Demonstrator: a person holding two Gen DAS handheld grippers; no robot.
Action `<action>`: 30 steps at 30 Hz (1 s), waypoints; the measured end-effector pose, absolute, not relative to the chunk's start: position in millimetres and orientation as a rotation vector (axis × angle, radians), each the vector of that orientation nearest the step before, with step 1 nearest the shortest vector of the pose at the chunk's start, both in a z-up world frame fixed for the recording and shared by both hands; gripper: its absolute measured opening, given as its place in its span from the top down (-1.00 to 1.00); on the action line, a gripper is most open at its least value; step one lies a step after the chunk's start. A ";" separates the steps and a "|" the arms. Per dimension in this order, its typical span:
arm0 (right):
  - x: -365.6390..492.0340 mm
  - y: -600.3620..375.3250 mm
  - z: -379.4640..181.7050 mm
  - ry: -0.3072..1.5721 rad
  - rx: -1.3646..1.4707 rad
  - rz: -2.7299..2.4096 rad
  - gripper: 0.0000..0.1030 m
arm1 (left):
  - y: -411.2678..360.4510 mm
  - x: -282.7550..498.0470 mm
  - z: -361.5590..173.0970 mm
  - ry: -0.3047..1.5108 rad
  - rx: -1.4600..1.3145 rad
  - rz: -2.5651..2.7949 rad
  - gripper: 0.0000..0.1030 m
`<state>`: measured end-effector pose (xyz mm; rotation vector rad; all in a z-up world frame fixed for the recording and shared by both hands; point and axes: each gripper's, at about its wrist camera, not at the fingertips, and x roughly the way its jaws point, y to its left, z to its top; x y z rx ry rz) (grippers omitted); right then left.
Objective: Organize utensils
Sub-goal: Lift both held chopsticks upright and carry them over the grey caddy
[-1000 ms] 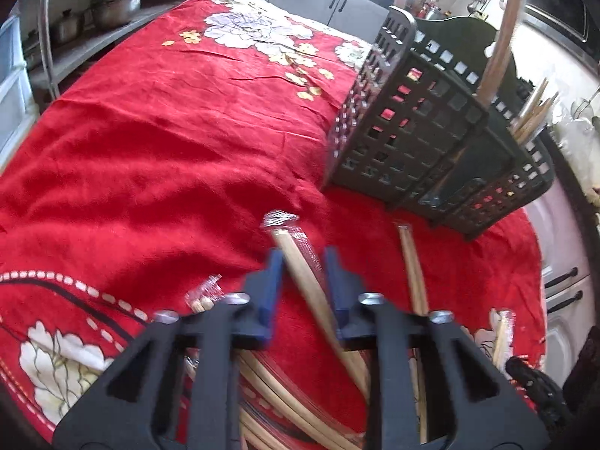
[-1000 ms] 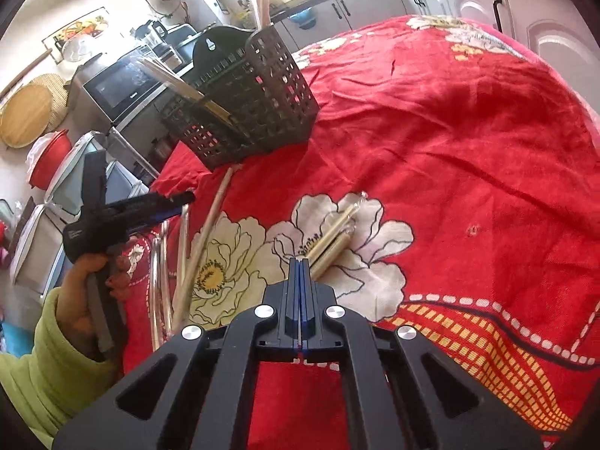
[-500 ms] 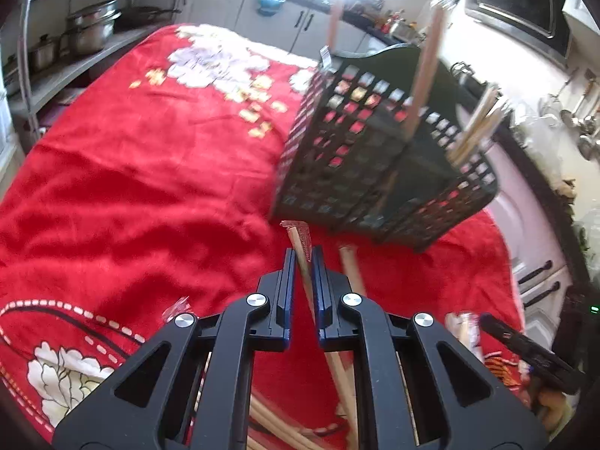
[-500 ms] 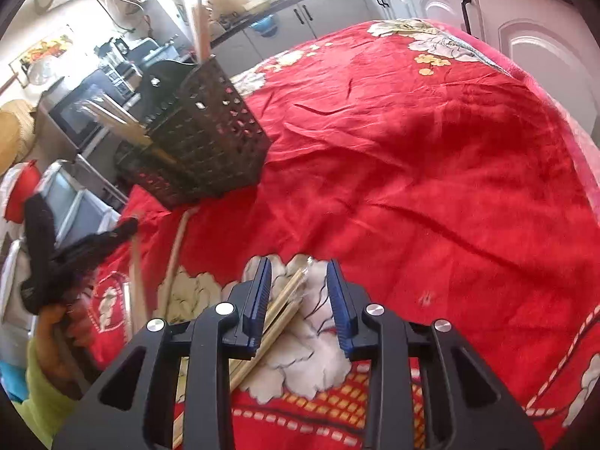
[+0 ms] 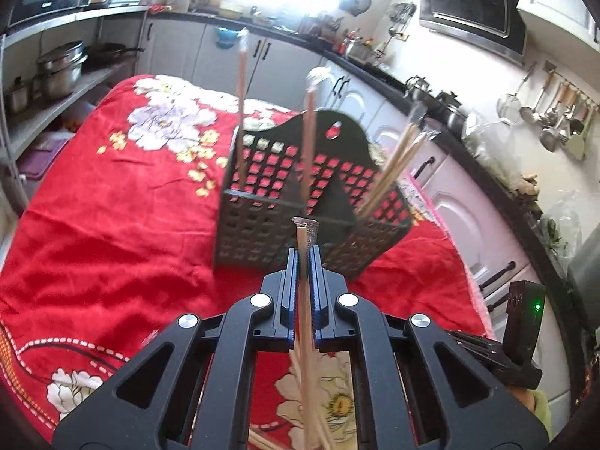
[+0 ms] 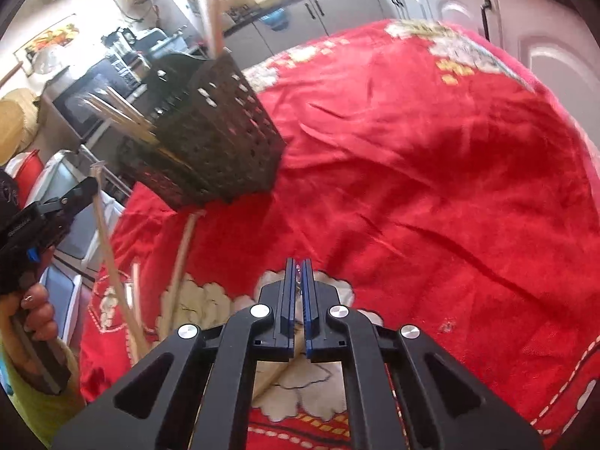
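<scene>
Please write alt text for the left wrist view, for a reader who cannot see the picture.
The left gripper is shut on a wrapped pair of wooden chopsticks, held above a red flowered tablecloth. Just ahead stands a black perforated utensil basket with more chopsticks upright or leaning in its compartments. Kitchen cabinets and hanging utensils fill the background.

Strong daylight is admitted at the top centre of both views, where detail is blown out to white. The red tablecloth [image 5: 112, 225] is evenly lit, with soft shadows in its folds. Straight lines are bowed by fisheye distortion, and the corners are vignetted black. In the right wrist view, motion blur is seen on the black basket [image 6: 210, 131].
</scene>
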<state>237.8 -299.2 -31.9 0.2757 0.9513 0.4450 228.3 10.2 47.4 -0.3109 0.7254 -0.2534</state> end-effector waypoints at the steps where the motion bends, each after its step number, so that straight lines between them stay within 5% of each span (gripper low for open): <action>1: 236.1 -298.2 -26.1 0.935 0.279 0.459 0.94 | 8.6 227.6 51.5 0.716 -0.306 -0.259 0.94; 30: 215.9 -260.1 187.2 0.363 0.127 0.632 0.98 | -13.5 228.6 178.7 0.438 -0.222 -0.324 0.94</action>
